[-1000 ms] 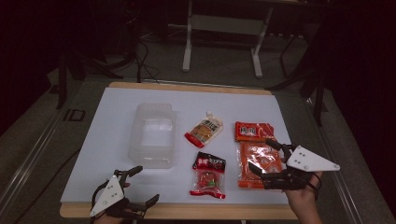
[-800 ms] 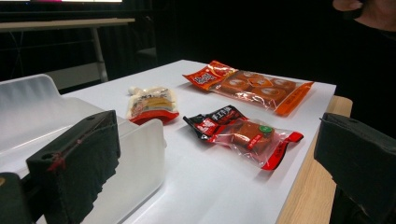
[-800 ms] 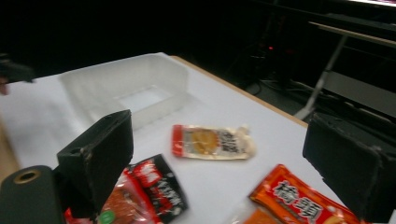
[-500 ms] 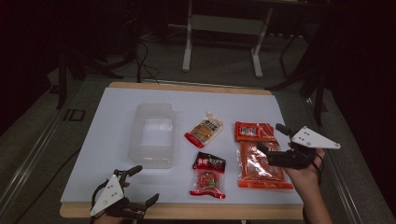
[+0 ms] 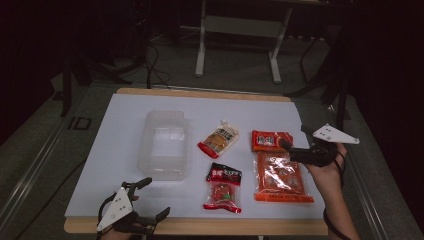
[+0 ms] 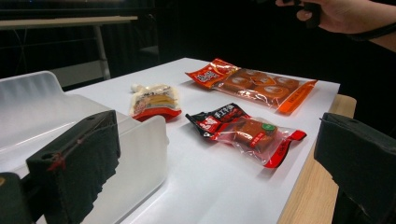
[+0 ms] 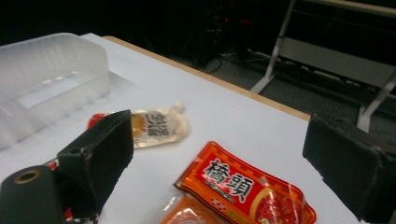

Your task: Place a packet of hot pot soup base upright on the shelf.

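Orange snack packets are what the right gripper (image 5: 292, 150) works over: it hangs with its jaws spread wide and nothing between them, just above the gap where the small orange packet (image 5: 270, 140) meets the large orange packet (image 5: 280, 176) near the counter's right edge. A second ago this gripper sat lower and nearer the person, over the large packet's middle; it has since lifted and drawn back toward the right edge, tips now pointing at the small packet. I judge that as a re-aim rather than a grasp, since no packet has shifted on the white counter (image 5: 125, 107). In the right gripper view the small packet (image 7: 243, 186) lies right below and between the open jaws, so it seems the likely next pick, though whether the tips touch it I cannot tell from the dim high view.

Farther out, the beige pouch (image 5: 219, 140) lies mid-counter and the black and red packet (image 5: 223, 186) toward the front edge. The clear plastic tub (image 5: 165, 145) stands empty left of centre, well apart from the right gripper. The left gripper (image 5: 145, 200) rests at the front left corner, jaws wide, unmoved, holding nothing.
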The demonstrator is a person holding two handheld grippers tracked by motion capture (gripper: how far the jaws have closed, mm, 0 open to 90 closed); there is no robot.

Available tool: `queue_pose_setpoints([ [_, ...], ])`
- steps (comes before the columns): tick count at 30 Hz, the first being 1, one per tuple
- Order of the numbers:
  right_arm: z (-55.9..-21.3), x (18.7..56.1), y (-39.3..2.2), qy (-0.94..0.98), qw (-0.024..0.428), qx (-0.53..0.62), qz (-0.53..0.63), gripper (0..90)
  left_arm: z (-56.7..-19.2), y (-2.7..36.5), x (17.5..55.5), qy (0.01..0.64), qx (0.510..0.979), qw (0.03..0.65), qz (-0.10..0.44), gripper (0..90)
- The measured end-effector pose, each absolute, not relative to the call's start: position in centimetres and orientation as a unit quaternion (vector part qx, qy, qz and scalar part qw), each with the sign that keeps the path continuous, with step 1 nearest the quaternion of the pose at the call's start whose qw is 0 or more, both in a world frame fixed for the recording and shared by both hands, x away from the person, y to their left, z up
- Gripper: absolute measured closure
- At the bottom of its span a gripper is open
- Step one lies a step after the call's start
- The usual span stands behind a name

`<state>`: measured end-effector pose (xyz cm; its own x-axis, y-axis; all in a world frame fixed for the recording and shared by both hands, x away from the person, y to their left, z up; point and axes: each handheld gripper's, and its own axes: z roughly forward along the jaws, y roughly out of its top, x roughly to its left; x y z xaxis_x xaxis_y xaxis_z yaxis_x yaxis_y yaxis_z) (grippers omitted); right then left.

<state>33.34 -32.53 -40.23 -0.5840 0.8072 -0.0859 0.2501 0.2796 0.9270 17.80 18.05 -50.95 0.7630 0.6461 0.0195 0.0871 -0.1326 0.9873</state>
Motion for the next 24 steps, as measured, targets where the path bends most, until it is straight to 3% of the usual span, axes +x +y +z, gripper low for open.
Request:
queue_pose_setpoints([
  [4,-41.0,34.5,-33.3,0.747,0.296,0.365,0.471,9.3,-51.0,18.0,17.8,0.256,0.717,0.606,0.231,0.9],
  [5,-41.4,35.0,-33.7,0.748,0.293,0.37,0.466,13.1,-51.0,18.0,17.8,0.256,0.717,0.606,0.231,0.9],
  [12,-42.5,36.9,-34.8,0.742,0.28,0.409,0.451,10.7,-51.1,18.1,17.8,0.259,0.717,0.605,0.231,1.0],
  [24,-46.0,39.7,-36.8,0.74,0.255,0.462,0.417,14.3,-51.1,18.1,17.7,0.261,0.718,0.604,0.23,1.0],
])
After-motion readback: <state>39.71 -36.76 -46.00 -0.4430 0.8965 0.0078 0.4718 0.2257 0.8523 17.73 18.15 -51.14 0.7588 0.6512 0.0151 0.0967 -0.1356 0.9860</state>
